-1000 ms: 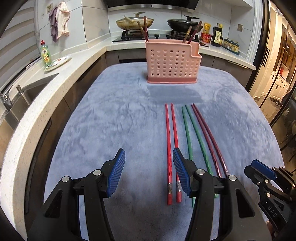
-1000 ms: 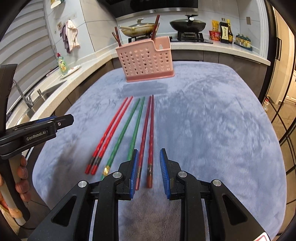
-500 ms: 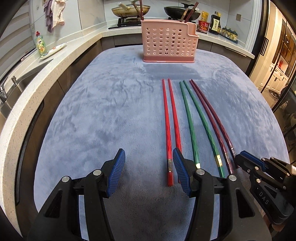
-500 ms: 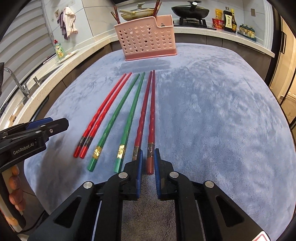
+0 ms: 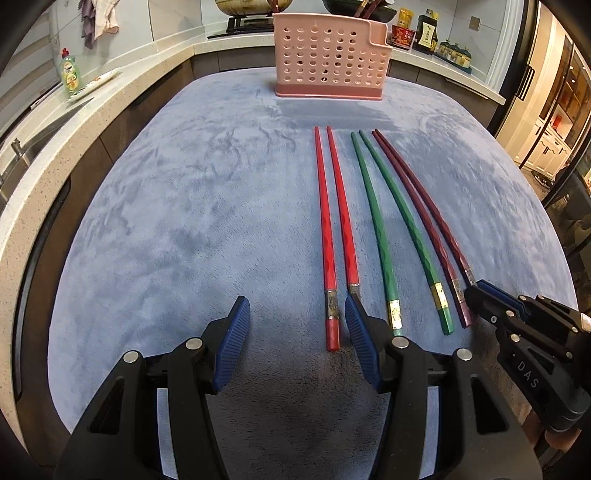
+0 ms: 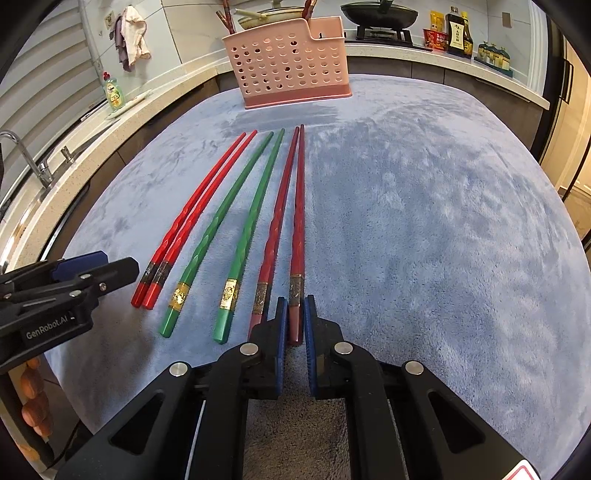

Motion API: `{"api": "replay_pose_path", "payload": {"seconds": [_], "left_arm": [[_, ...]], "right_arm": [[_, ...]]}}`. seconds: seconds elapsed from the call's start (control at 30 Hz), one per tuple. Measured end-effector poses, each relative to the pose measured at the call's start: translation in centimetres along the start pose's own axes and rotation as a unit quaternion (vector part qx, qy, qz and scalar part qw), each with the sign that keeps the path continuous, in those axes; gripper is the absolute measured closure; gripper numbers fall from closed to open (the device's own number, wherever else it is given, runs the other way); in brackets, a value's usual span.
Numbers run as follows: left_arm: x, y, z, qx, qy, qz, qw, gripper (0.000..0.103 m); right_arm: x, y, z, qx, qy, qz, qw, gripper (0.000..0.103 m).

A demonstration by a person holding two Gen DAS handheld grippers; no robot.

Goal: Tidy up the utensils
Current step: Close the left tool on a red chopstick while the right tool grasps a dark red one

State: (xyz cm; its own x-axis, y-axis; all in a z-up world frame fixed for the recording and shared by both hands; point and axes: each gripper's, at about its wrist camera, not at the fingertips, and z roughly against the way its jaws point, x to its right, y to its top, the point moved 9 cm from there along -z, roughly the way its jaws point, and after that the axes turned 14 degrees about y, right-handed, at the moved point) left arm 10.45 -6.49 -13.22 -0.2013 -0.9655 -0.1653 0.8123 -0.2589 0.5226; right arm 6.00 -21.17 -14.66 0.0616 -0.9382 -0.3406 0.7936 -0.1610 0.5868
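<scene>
chopsticks (image 6: 236, 206) are laid in three pairs on the blue mat (image 6: 424, 221) before the pink holder (image 6: 291, 70); the right gripper (image 6: 295, 317) is clamped on one maroon chopstick (image 6: 297, 221), the left gripper (image 5: 295, 332) is held apart beside the red pair (image 5: 332, 229).

— What is seen at the upper left of the frame?

— A green dish soap bottle (image 6: 115, 92) is stood on the pale counter (image 6: 155, 107), and a cloth (image 6: 135, 37) is hung on the tiled wall above it. A tap (image 6: 26, 155) is seen at the left edge.

— And at the top right?

— A black pan (image 6: 380, 13) is set on the stove, with sauce bottles (image 6: 458, 31) lined up beside it. The middle is covered by a blue-grey mat (image 6: 424, 221).
</scene>
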Motion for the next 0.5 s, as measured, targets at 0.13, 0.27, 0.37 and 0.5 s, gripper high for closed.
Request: {"api": "replay_pose_path", "payload": {"seconds": [0.13,0.27,0.37,0.5], "left_arm": [[0.2,-0.4,-0.6,-0.009,0.000,-0.002,1.0000,0.052],[0.3,-0.6,-1.0,-0.011,0.004,-0.004,0.9999,0.052],[0.4,-0.6,-1.3,-0.013,0.006,-0.006,0.9999,0.052],[0.6,-0.6,-1.5,-0.013,0.010,-0.008,0.9998,0.053]], "right_arm": [[0.0,-0.1,0.0,0.000,0.000,0.000,1.000,0.095],[0.0,-0.1,0.0,0.000,0.001,-0.001,1.000,0.095],[0.0,-0.1,0.0,0.000,0.000,0.000,1.000,0.095],[0.0,-0.1,0.0,0.001,0.001,-0.001,1.000,0.095]]}}
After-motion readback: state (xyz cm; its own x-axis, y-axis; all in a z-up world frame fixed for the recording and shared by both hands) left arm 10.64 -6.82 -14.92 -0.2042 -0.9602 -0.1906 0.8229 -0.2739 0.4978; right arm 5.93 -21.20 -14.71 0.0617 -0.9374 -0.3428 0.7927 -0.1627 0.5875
